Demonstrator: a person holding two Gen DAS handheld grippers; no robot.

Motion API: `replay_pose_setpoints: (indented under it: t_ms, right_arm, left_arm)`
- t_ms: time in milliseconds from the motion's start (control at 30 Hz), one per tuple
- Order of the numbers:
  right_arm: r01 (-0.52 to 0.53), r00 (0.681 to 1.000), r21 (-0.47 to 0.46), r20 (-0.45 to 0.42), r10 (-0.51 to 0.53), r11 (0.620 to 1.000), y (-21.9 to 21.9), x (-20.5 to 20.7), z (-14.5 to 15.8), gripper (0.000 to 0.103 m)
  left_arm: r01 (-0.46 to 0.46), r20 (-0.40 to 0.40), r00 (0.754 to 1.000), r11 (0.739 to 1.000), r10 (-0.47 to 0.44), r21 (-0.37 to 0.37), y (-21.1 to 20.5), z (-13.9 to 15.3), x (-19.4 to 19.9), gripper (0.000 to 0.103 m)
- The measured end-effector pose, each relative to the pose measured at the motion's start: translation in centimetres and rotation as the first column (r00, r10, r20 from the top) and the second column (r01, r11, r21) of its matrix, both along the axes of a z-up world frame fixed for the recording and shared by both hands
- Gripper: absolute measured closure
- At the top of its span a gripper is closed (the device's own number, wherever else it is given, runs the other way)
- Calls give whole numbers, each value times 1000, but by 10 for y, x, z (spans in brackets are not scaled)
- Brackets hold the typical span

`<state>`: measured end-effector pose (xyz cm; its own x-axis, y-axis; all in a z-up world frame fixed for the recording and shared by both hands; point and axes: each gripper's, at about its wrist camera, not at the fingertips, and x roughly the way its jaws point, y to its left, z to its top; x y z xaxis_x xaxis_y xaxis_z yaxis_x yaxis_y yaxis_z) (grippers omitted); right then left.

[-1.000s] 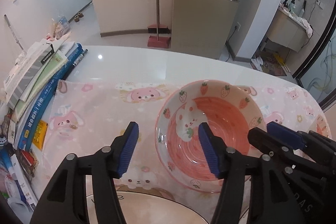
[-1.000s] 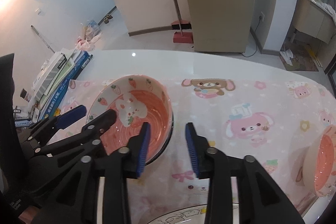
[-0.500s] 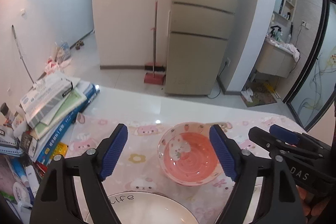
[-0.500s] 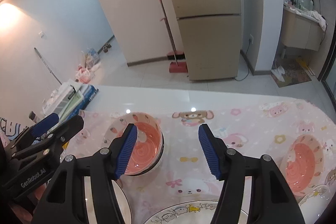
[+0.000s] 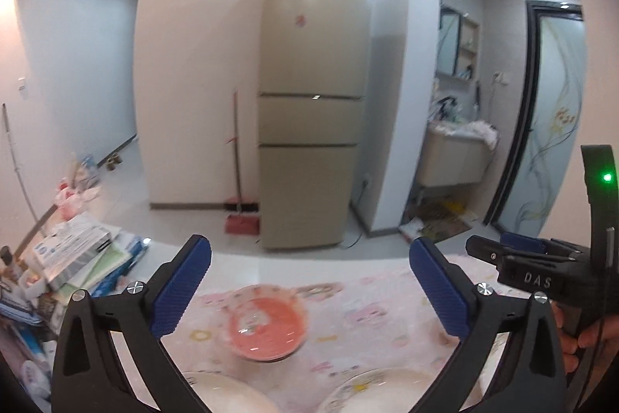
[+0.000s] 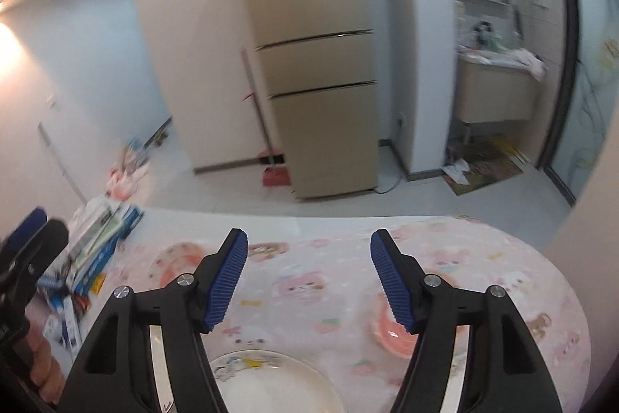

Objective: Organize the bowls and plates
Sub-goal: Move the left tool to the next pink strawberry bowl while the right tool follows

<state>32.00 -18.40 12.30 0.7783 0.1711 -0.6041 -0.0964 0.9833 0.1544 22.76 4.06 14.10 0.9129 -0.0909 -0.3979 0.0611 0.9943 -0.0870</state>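
A pink bowl (image 5: 267, 324) with a cartoon print sits on the pink tablecloth (image 5: 348, 308), below and beyond my left gripper (image 5: 309, 285). That gripper's jaws are opening wide with nothing between them. Two white plates (image 5: 224, 393) (image 5: 387, 389) lie at the near edge. My right gripper (image 6: 309, 277) hangs above the cloth, its jaws also opening and empty. In the right wrist view the same bowl (image 6: 170, 258) lies to the left, half hidden by a finger. A second pink bowl (image 6: 387, 335) lies to the right and a decorated plate (image 6: 271, 386) lies near.
A stack of books and boxes (image 5: 77, 258) crowds the table's left end. Beyond the rounded far table edge (image 6: 271, 215) are tiled floor, a beige fridge (image 5: 313, 142) and a red broom (image 5: 240, 219). A hand (image 5: 580, 331) holds the right gripper (image 5: 491, 244) at the right.
Both grippers have risen and drawn back from the pink bowl, which stays on the cloth. Both pairs of jaws have spread wider, and the views have tilted up toward the room.
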Motion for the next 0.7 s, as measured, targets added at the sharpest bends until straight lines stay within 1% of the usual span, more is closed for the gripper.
replay_pose_setpoints:
  t_ms: [67, 133, 200, 267, 333, 367, 433, 467, 567, 633, 700]
  right_arm:
    - [48, 999, 41, -1, -48, 998, -32, -5, 4, 34]
    - [98, 995, 57, 7, -99, 994, -59, -11, 5, 34]
    - [149, 988, 53, 17, -150, 987, -78, -15, 4, 34]
    - [167, 986, 28, 22, -168, 985, -89, -16, -1, 34]
    - [166, 986, 26, 8, -166, 986, -100, -16, -10, 34]
    - [160, 987, 34, -3, -160, 986, -104, -15, -14, 34]
    - [167, 986, 54, -34, -165, 985, -114, -9, -22, 34]
    - [181, 983, 55, -48, -178, 982, -118, -6, -25, 34]
    - [203, 977, 38, -69, -200, 978, -127, 1, -38, 34]
    - [197, 973, 22, -125, -193, 980, -133, 12, -53, 34]
    - [221, 962, 30, -172, -212, 975, -142, 20, -67, 34]
  left_arm:
    - [24, 3, 1000, 999, -24, 27, -23, 1, 3, 1]
    - [45, -10, 999, 998, -44, 52, -47, 2, 10, 1]
    - [71, -23, 997, 995, -70, 68, -72, 4, 15, 1]
    - [74, -48, 996, 993, -70, 93, -96, 6, 27, 1]
    - [101, -94, 991, 993, -95, 65, -114, 5, 37, 1]
    - [96, -111, 990, 994, -90, 51, -122, 3, 43, 1]
    - [110, -118, 987, 993, -104, 45, -141, -2, 50, 1]
    - [122, -136, 984, 992, -115, 43, -151, -7, 54, 1]
    - [136, -208, 969, 991, -132, 5, -173, -27, 69, 1]
    - [126, -262, 957, 992, -123, -6, -185, -43, 81, 1]
    - [116, -303, 946, 993, -116, -19, -194, -58, 90, 1]
